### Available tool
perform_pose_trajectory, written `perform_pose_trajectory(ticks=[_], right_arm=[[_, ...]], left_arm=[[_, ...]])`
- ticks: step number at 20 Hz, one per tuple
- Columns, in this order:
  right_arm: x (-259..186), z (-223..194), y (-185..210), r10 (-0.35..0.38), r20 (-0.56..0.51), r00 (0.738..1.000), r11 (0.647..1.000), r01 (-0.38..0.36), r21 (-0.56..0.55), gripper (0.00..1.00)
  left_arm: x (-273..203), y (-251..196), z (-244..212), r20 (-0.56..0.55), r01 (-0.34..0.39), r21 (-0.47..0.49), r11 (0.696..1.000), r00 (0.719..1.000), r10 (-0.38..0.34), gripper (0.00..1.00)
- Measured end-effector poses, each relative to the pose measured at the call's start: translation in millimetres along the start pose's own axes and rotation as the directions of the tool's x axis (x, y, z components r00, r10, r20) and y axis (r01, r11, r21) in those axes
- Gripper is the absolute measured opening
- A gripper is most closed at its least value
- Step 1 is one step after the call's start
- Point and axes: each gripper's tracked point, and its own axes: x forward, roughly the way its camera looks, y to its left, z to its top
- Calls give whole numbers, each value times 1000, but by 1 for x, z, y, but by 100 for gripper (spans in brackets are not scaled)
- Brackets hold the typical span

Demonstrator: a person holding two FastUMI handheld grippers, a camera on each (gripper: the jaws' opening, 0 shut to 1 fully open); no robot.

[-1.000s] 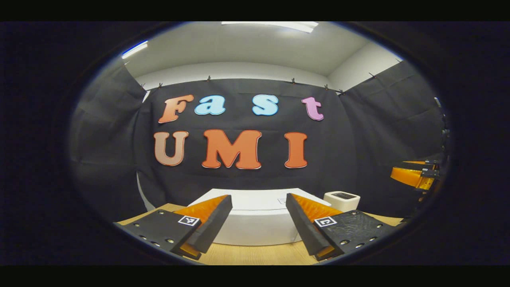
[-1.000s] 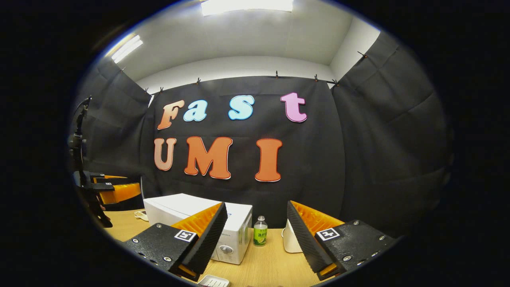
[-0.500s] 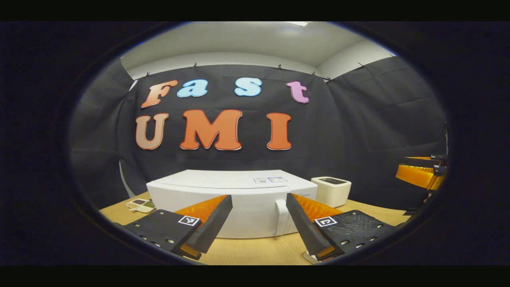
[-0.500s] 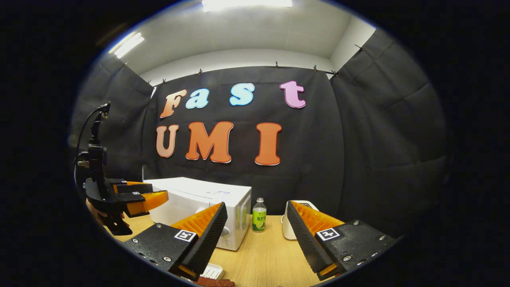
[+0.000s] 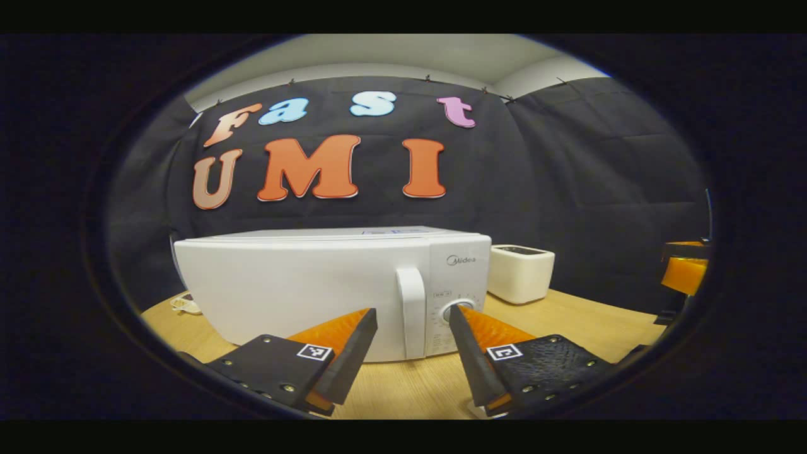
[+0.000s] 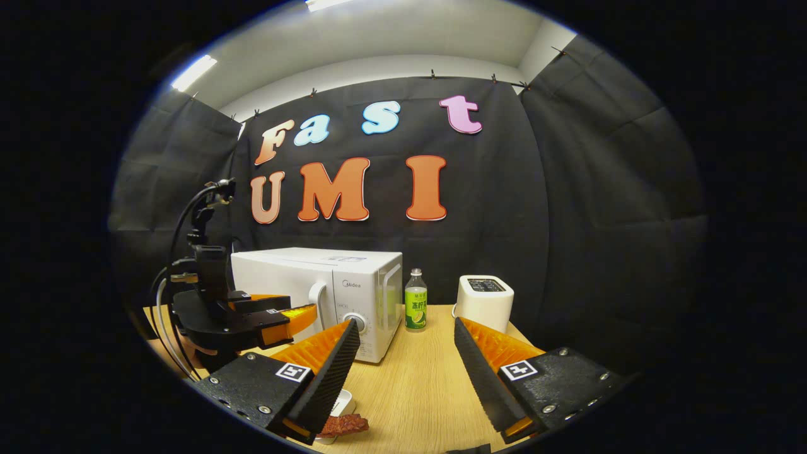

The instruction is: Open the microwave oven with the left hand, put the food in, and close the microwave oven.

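Nearby, bottle (image 6: 415,308) btwn microwave (image 6: 315,277) & toaster (image 6: 483,301).

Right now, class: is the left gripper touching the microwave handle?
Apart. In the right gripper view the left gripper stops short of the microwave handle, with white door visible between them.

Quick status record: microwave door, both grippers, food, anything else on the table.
microwave: door shut, handle untouched
left gripper: jaws open, facing the handle, short of it
right gripper: jaws open, empty, above the table
food: on the table, near the right gripper
others: bottle, toaster, right of the microwave
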Motion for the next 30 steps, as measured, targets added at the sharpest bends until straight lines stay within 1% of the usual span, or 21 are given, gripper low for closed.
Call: perform_pose_trajectory(ticks=[3,4,7,8,9,11,12,13,14,15,16,17,18,20,21,22,24,25,26,29,30], right_arm=[[2,-18,-4,-7,-35,999,1000,8,20,94],[1,-24,-4,-8,-45,999,1000,9,28,94],[0,-34,-4,-7,-68,998,999,10,42,94],[0,-37,-6,-9,-72,997,999,12,42,94],[0,-40,-7,-14,-77,997,999,17,41,94],[0,-45,-10,-19,-88,996,999,23,42,94],[0,-47,-11,-22,-91,996,999,26,45,94],[0,-49,-12,-24,-95,995,998,28,49,94],[1,-52,-13,-26,-101,995,998,31,55,94],[1,-54,-12,-25,-108,994,998,31,63,94],[1,-57,-12,-24,-114,993,997,32,70,94],[1,-58,-11,-19,-118,993,997,28,73,94],[0,-60,-10,-19,-121,992,997,28,72,94],[-2,-60,-11,-23,-124,992,997,32,66,94],[-3,-60,-12,-27,-126,992,997,36,65,94],[-2,-61,-12,-28,-128,991,997,36,66,94],[-2,-62,-12,-31,-133,991,997,41,71,94],[-3,-64,-11,-32,-137,990,996,42,73,94],[-3,-66,-12,-32,-141,990,996,43,75,94],[-3,-72,-10,-36,-162,986,995,50,83,94],[-5,-75,-8,-34,-168,985,995,49,86,94]], left_arm=[[18,-2,-14,-24,-2,-13,1000,1000,2,69],[23,0,-17,-26,-10,-14,1000,1000,9,64],[33,0,-26,-42,-21,-26,999,999,20,54],[38,2,-29,-46,-35,-28,999,998,34,48],[45,1,-34,-57,-40,-36,999,998,38,38],[47,0,-37,-63,-59,-47,997,996,56,29],[46,-1,-36,-58,-63,-46,997,997,60,21],[46,-2,-38,-60,-70,-40,997,996,67,27],[46,-2,-38,-61,-73,-39,997,996,71,24],[45,-3,-38,-62,-74,-44,996,996,72,18],[45,-3,-39,-62,-73,-52,996,996,70,20],[46,-3,-39,-64,-72,-56,996,996,69,18],[45,-3,-39,-64,-72,-55,996,996,68,12],[43,-3,-39,-54,-72,-53,996,996,70,20],[39,-3,-40,-55,-77,-61,995,996,73,10],[34,-2,-37,-33,-84,-67,994,996,82,14],[24,-4,-37,-15,-85,-43,995,996,85,14],[18,-5,-38,-14,-80,-41,996,997,79,10],[9,-5,-41,-15,-71,-46,996,997,70,13],[-20,-5,-42,-4,-33,-50,998,999,33,13],[-30,-3,-42,3,-20,-46,999,1000,21,11]])
